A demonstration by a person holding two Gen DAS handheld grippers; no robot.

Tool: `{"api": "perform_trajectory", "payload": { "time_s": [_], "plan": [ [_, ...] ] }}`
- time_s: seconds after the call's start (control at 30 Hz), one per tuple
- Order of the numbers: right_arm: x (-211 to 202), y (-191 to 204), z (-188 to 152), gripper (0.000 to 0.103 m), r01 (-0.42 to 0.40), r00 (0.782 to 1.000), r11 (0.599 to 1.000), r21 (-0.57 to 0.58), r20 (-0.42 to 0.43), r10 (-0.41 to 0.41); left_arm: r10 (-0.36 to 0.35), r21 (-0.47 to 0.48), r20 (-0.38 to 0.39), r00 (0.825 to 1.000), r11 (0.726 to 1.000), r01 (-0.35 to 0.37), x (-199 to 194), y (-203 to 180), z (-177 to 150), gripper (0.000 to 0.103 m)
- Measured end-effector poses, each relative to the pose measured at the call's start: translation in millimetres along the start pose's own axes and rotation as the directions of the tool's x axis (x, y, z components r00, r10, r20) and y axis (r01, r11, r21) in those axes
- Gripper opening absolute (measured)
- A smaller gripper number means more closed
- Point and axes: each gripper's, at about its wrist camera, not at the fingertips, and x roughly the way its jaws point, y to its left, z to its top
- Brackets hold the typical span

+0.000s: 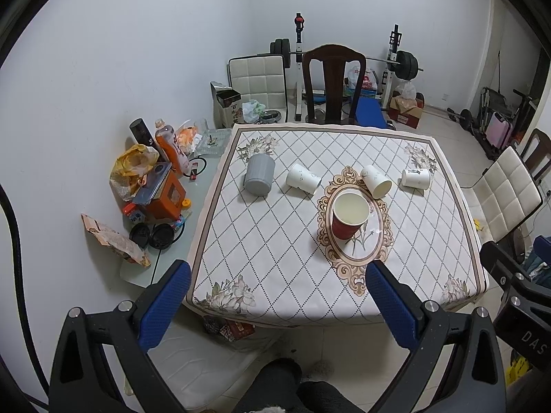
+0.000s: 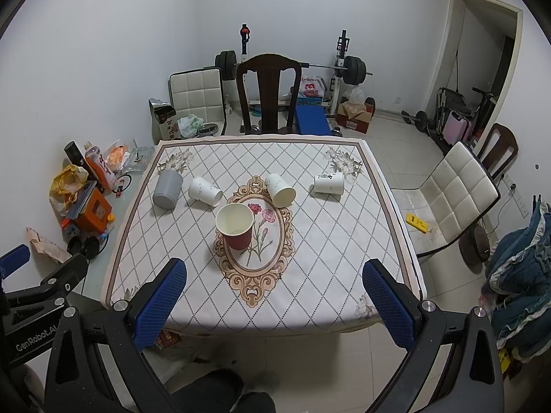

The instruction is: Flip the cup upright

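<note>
A red paper cup (image 1: 348,216) (image 2: 236,225) stands upright on the oval medallion at the table's middle. Three white cups lie on their sides behind it: one left (image 1: 303,178) (image 2: 205,190), one middle (image 1: 376,180) (image 2: 280,189), one right (image 1: 416,178) (image 2: 329,183). A grey cup (image 1: 259,175) (image 2: 167,189) lies tilted at the far left. My left gripper (image 1: 277,296) is open and empty, held above the table's near edge. My right gripper (image 2: 275,296) is open and empty, also back from the cups.
The table (image 1: 261,241) has a diamond-pattern cloth. Bottles, bags and boxes (image 1: 155,186) clutter the side surface on the left. A dark wooden chair (image 1: 332,82) stands behind, a white padded chair (image 2: 447,192) to the right. Weights and a bench stand at the back wall.
</note>
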Motion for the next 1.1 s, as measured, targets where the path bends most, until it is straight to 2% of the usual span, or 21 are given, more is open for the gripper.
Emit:
{"api": "perform_trajectory", "payload": {
  "time_s": [1.1],
  "plan": [
    [0.9,0.4,2.9,0.103,0.001,1.0,1.0,-0.004,-0.004,-0.001,0.002,-0.005,-0.004,1.0,1.0,-0.002,-0.8,-1.7,-0.3,0.103]
  ]
}}
